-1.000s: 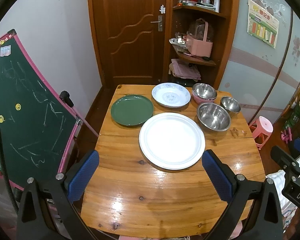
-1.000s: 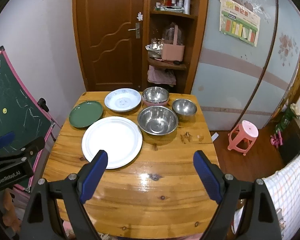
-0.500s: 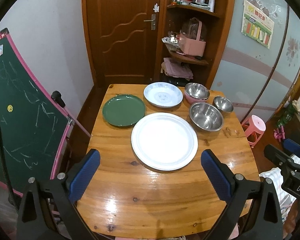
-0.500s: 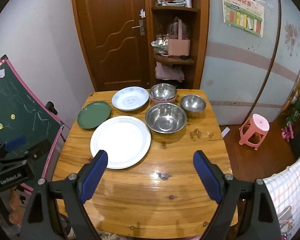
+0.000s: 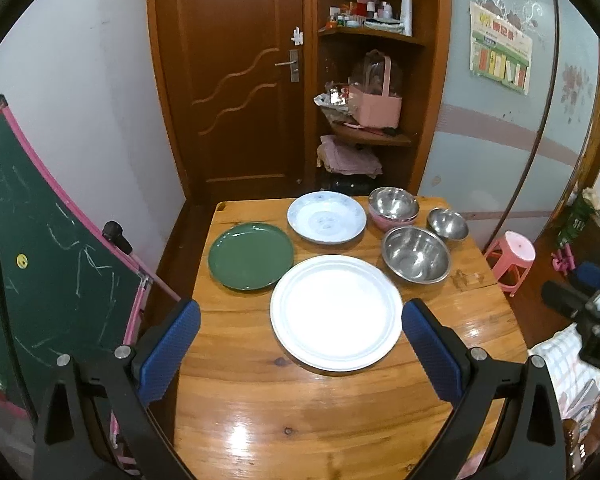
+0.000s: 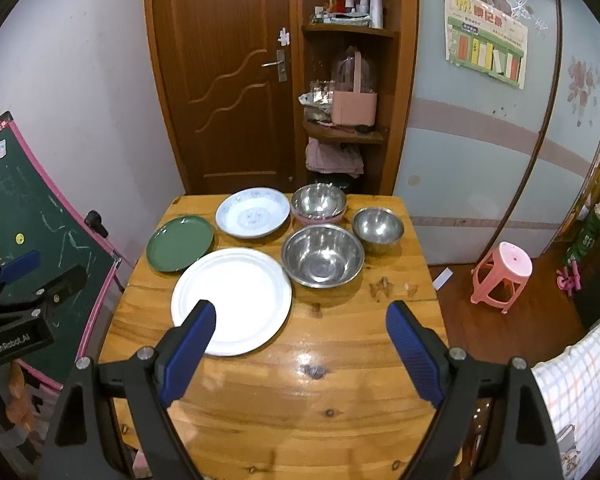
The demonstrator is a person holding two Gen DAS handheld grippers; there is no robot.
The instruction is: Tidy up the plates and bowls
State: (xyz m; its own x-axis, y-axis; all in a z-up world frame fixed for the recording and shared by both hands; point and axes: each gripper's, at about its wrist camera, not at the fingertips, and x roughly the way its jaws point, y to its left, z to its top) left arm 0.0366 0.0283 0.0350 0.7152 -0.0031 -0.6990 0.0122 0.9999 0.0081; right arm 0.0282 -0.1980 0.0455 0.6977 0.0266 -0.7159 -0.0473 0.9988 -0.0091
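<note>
On the wooden table lie a large white plate, a green plate and a blue-patterned white plate. To their right stand a large steel bowl, a small steel bowl and a steel bowl nested in a pink bowl. My left gripper is open, held above the near half of the table, short of the white plate. My right gripper is open too, over the near table, its left finger above the white plate. Neither holds anything.
A green chalkboard easel leans at the table's left side. A pink stool stands on the floor to the right. Behind the table are a wooden door and corner shelves with a pink basket. Checked cloth hangs at the near right.
Both grippers have drawn back and risen a little, so the table and dishes look smaller and farther. The dishes have not moved. Both grippers stay open.
</note>
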